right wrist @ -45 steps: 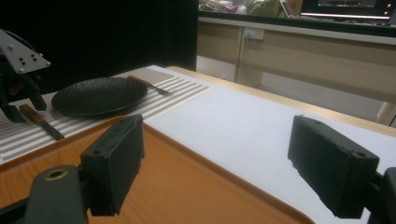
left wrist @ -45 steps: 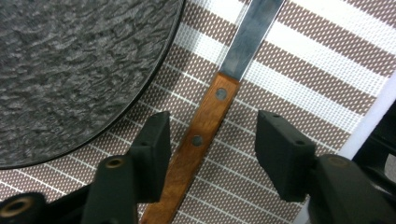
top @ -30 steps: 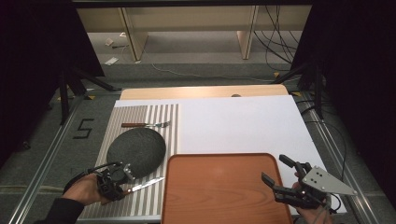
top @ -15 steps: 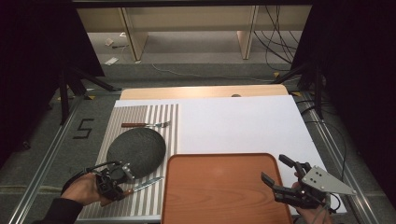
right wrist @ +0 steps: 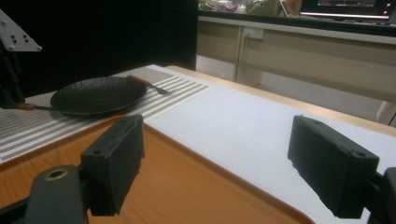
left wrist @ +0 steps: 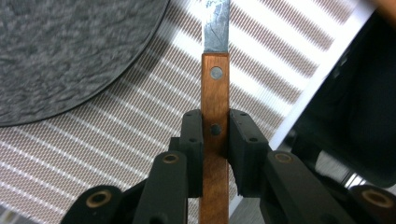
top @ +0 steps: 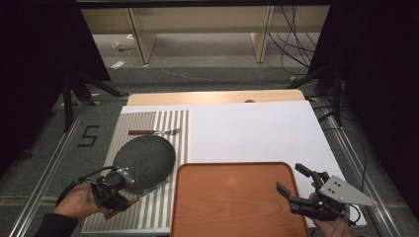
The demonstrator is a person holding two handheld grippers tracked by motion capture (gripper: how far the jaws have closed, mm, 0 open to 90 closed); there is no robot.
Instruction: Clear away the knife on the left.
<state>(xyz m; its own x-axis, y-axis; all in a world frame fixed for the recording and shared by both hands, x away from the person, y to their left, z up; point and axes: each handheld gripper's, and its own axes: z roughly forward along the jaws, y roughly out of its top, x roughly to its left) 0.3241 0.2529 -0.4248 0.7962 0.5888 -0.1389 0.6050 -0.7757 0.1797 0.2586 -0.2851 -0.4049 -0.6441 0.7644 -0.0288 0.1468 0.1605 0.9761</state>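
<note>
Left gripper (left wrist: 215,135) clamps knife (left wrist: 215,84) handle; right gripper (right wrist: 233,163) spread wide over tray (top: 232,202).

L gripper (top: 129,193) at 7 o'clock, jaws clamped on knife handle (left wrist: 215,135), L hand (top: 79,200) behind it. R gripper (top: 295,183) at 5 o'clock, jaws spread wide, nothing held.

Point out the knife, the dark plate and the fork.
knife (left wrist: 215,93): left gripper view, on its wooden handle above the jaws.
dark plate (top: 144,160): high view, on the middle of its face.
fork (top: 154,132): high view, on its shaft between handle and tines.
</note>
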